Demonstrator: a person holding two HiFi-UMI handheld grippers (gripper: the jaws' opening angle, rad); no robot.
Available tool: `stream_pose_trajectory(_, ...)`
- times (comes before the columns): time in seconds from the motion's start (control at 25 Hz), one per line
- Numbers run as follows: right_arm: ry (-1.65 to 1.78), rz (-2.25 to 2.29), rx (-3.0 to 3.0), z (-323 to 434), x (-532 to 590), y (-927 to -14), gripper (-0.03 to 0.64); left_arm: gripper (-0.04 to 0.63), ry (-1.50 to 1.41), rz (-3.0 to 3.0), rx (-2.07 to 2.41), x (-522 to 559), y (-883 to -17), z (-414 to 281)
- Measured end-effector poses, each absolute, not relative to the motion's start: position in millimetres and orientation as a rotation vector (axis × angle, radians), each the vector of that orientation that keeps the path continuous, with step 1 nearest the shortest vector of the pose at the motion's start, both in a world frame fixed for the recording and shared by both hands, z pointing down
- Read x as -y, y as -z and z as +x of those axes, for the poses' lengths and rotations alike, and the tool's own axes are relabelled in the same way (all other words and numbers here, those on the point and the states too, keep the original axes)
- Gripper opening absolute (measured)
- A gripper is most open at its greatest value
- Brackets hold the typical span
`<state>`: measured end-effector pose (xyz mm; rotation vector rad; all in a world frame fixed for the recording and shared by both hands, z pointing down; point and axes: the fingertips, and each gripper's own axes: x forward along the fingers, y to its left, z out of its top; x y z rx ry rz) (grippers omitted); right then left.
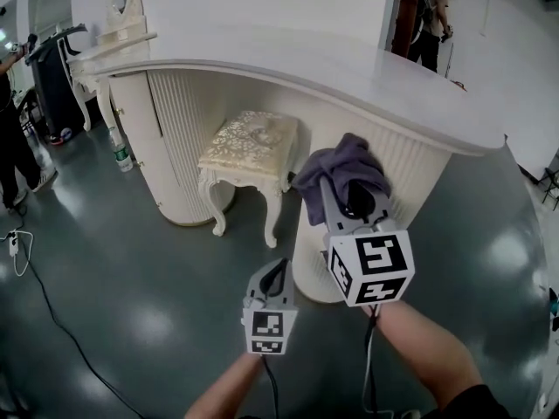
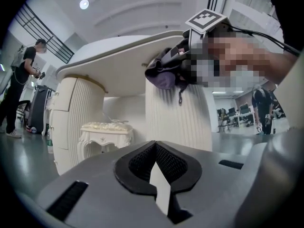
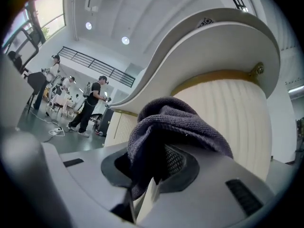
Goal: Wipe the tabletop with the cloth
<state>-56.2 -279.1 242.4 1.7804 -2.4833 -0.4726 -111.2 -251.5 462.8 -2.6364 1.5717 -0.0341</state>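
Observation:
A purple-grey cloth point(image 1: 342, 175) is bunched in my right gripper point(image 1: 351, 201), which is shut on it and held in the air in front of the white dressing table point(image 1: 288, 51), below its tabletop edge. The right gripper view shows the cloth point(image 3: 173, 127) draped over the jaws, with the table's curved top point(image 3: 209, 46) above. My left gripper point(image 1: 273, 279) hangs lower and to the left, shut and with nothing in it. In the left gripper view the cloth point(image 2: 164, 72) and the right gripper point(image 2: 190, 56) appear up ahead.
A cream stool point(image 1: 247, 151) stands under the dressing table, between its ribbed pedestals point(image 1: 179, 138). A plastic bottle point(image 1: 120, 151) stands on the dark floor at the left. People stand at the far left point(image 1: 13, 138) and far back right point(image 1: 430, 20). A cable point(image 1: 48, 308) runs across the floor.

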Motion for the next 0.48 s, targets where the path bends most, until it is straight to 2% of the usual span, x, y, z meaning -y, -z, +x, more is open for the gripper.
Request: stream_pose_trajectory(0.48, 0.328, 1.726, 2.468, -72.7, 293.6, -328.5, 0.075, 0.008, 0.105, -2.667, -1.575, 255.2, -510.6, -124.6)
